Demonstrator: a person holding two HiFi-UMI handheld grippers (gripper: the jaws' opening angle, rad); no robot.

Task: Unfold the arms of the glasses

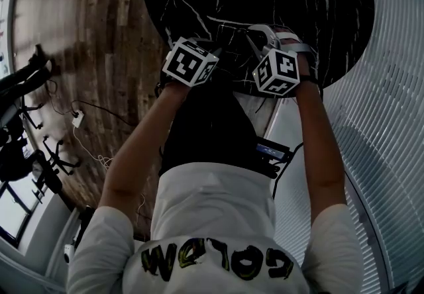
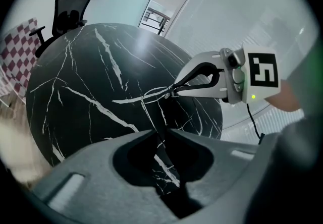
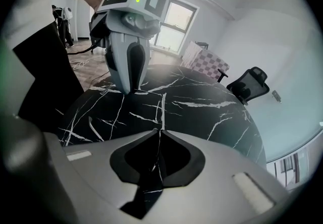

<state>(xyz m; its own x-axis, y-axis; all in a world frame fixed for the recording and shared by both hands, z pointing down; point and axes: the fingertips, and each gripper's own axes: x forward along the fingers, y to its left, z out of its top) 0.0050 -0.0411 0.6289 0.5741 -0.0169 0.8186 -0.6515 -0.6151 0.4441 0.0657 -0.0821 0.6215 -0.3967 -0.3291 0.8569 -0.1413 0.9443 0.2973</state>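
Observation:
Thin wire-framed glasses (image 2: 151,97) hang just above the black marble table (image 2: 75,66), stretched between my two grippers. In the left gripper view my left gripper (image 2: 159,130) has its jaws a narrow gap apart, and a thin temple arm (image 2: 157,119) runs between them. My right gripper (image 2: 174,92) pinches the frame's other end there. In the right gripper view a thin wire (image 3: 162,112) of the glasses runs into the nearly closed jaws of my right gripper (image 3: 159,130), and my left gripper (image 3: 132,89) reaches down opposite. In the head view both marker cubes (image 1: 191,62) sit close together.
The round table's edge (image 2: 217,117) lies near on the right, with pale floor beyond. A black office chair (image 2: 70,3) and a checkered seat (image 2: 20,41) stand behind the table. The person's dark trousers (image 3: 40,81) are close at the left.

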